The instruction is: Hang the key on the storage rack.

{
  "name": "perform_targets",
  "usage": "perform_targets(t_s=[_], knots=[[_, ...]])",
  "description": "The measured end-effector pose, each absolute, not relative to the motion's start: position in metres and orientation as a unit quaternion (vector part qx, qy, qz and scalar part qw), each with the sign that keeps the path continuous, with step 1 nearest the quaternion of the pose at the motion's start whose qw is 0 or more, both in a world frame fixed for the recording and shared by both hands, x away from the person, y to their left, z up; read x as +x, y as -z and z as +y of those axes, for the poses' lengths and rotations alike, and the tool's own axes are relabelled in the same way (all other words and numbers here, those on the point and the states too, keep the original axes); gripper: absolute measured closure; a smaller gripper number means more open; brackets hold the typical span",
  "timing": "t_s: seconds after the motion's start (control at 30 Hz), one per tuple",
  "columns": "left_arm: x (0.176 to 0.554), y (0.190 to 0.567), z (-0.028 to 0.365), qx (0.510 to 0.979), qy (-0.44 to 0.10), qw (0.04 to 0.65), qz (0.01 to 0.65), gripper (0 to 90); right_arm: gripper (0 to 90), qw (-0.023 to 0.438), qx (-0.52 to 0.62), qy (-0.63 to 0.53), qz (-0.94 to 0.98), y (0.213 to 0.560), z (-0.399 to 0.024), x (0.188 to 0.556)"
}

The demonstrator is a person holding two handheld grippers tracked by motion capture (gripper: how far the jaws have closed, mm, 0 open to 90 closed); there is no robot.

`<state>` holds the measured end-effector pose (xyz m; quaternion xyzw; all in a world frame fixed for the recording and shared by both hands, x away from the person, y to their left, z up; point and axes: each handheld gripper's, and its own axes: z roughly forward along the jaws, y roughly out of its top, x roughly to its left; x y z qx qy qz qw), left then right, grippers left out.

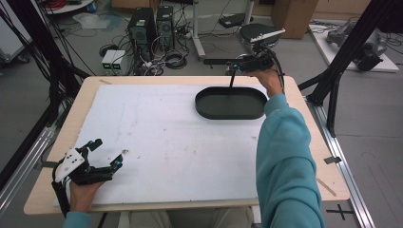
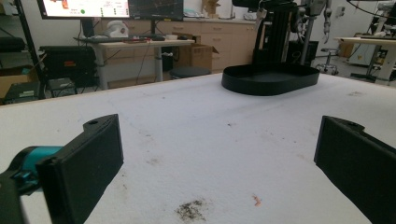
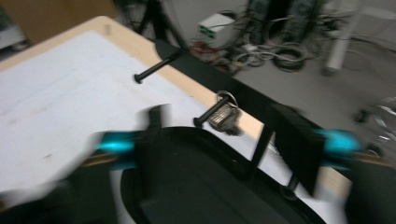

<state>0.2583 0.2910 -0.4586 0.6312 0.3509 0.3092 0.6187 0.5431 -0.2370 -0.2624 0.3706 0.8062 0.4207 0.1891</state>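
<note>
White foam mat [image 1: 166,142] covers most of the wooden table [image 1: 304,95]. Black oval tray [image 1: 231,103] sits at the mat's far right, well apart from the left gripper [image 1: 105,153]. Right gripper [image 1: 231,64] hangs over the tray's far rim, jaws spread, nothing pinched between them. A thin black rod [image 1: 232,80] stands tilted just below it, lower end inside the tray. Left gripper rests on the mat's near-left corner, jaws wide, empty.
</note>
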Motion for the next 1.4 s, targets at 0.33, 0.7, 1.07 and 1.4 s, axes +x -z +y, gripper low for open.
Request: perform_targets(t_s=[0.33, 0.7, 1.07, 1.4], knots=[[0.258, 0.458, 0.292, 0.632, -0.309, 0.619, 0.350, 1.7, 0.5, 0.184, 0.354, -0.487, 0.777, 0.255, -0.239, 0.495], [0.258, 0.459, 0.291, 0.633, -0.313, 0.617, 0.348, 1.7, 0.5, 0.184, 0.296, -0.544, 0.763, 0.272, -0.268, 0.422], [0.257, 0.459, 0.291, 0.633, -0.316, 0.615, 0.349, 1.7, 0.5, 0.192, 0.289, -0.572, 0.743, 0.341, -0.301, 0.364], [0.257, 0.459, 0.290, 0.632, -0.315, 0.616, 0.350, 1.7, 0.5, 0.218, 0.293, -0.605, 0.708, 0.391, -0.316, 0.332]])
